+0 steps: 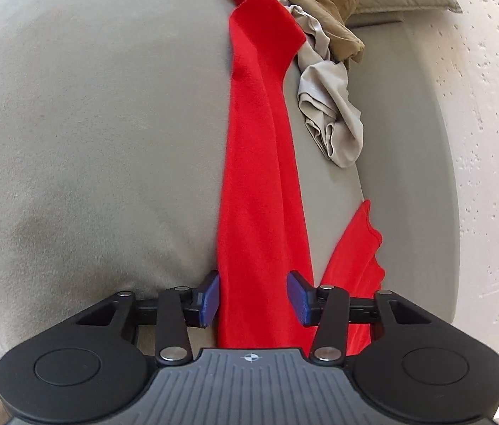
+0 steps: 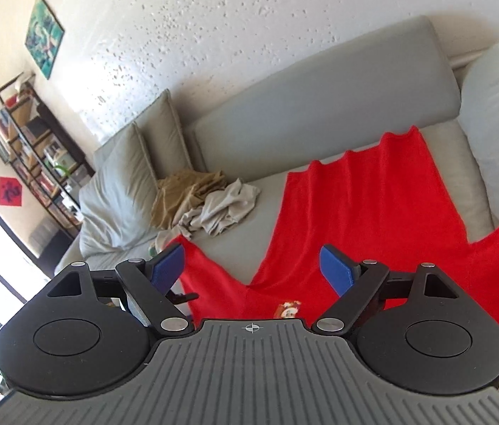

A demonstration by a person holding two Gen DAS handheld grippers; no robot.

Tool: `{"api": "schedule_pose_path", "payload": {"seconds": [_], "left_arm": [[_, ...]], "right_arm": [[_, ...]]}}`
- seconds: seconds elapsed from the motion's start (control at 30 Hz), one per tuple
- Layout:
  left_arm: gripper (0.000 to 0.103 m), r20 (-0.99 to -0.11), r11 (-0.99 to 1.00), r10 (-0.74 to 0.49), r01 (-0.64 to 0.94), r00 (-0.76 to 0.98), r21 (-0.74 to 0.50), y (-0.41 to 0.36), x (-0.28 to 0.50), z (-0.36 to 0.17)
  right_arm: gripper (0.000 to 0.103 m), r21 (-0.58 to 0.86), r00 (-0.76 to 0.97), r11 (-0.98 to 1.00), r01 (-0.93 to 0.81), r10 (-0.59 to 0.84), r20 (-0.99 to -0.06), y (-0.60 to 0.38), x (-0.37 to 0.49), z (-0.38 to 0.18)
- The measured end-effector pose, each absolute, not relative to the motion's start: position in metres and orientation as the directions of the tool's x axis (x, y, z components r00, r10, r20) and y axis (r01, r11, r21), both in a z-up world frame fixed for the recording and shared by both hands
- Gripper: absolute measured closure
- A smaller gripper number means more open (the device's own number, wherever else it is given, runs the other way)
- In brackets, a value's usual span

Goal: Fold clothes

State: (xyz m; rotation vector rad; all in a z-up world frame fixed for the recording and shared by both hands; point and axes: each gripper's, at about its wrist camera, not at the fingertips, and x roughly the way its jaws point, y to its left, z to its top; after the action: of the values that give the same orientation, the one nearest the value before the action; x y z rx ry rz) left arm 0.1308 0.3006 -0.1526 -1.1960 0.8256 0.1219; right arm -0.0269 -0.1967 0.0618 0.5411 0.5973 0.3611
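The red garment [image 2: 355, 212] lies spread on the seat of a grey sofa [image 2: 320, 81], its far edge wavy and close to the backrest, a sleeve-like part reaching off to the right of the right wrist view and another running toward the lower left. A small printed patch [image 2: 287, 310] with pale and red colours shows on the cloth just above the gripper body; what it depicts is too small to tell. In the left wrist view the same red cloth [image 1: 260, 177] runs as a long narrow band from the far end of the seat straight down between the blue pads of the left gripper [image 1: 253, 301]. The pads stand a little apart with the fabric filling the gap; whether they pinch it cannot be told for sure, since the right pad looks clear of the main fold. A second red flap hangs at the right of that gripper.

The right gripper [image 2: 253, 267] hovers above the near part of the garment with its blue fingers [image 2: 168, 265] spread wide and nothing between them.

Beyond the red cloth, on the same seat, a crumpled pale grey garment [image 2: 224, 209] lies touching a bunched tan garment [image 2: 182, 191]. Behind these, two grey-green cushions [image 2: 132, 163] lean against the sofa's end. The textured white wall [image 2: 249, 17] carries a teal picture [image 2: 44, 35]; further left stands a dark bookshelf [image 2: 33, 148], with a red square sign [image 2: 9, 191] below it.
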Motion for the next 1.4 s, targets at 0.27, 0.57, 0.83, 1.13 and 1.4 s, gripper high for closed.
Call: {"api": "schedule_pose_path", "payload": {"seconds": [0.27, 0.57, 0.83, 1.13, 1.4], "left_arm": [[0.093, -0.623, 0.374, -0.241, -0.521, 0.744, -0.767, 0.307, 0.125, -0.156], [0.097, -0.690, 0.616, -0.047, -0.523, 0.723, -0.589, 0.282, 0.094, -0.125], [0.050, -0.722, 0.666, -0.097, -0.495, 0.685, -0.559, 0.246, 0.061, -0.088], [0.063, -0.708, 0.688, -0.125, -0.453, 0.695, -0.567, 0.190, 0.043, -0.127], [0.103, -0.709, 0.738, -0.029, -0.464, 0.705, -0.491, 0.178, 0.012, -0.105]], "right_arm": [[0.018, 0.656, 0.754, 0.739, -0.152, 0.516, -0.406, -0.204, -0.036, 0.049], [0.018, 0.654, 0.731, 0.740, -0.157, 0.533, -0.427, -0.201, -0.050, 0.042], [0.017, 0.658, 0.714, 0.741, -0.133, 0.532, -0.455, -0.217, -0.062, 0.032], [0.017, 0.711, 0.670, 0.702, -0.026, 0.540, -0.509, -0.245, -0.074, -0.012], [0.017, 0.730, 0.671, 0.684, 0.005, 0.538, -0.509, -0.258, -0.075, -0.030]]}}
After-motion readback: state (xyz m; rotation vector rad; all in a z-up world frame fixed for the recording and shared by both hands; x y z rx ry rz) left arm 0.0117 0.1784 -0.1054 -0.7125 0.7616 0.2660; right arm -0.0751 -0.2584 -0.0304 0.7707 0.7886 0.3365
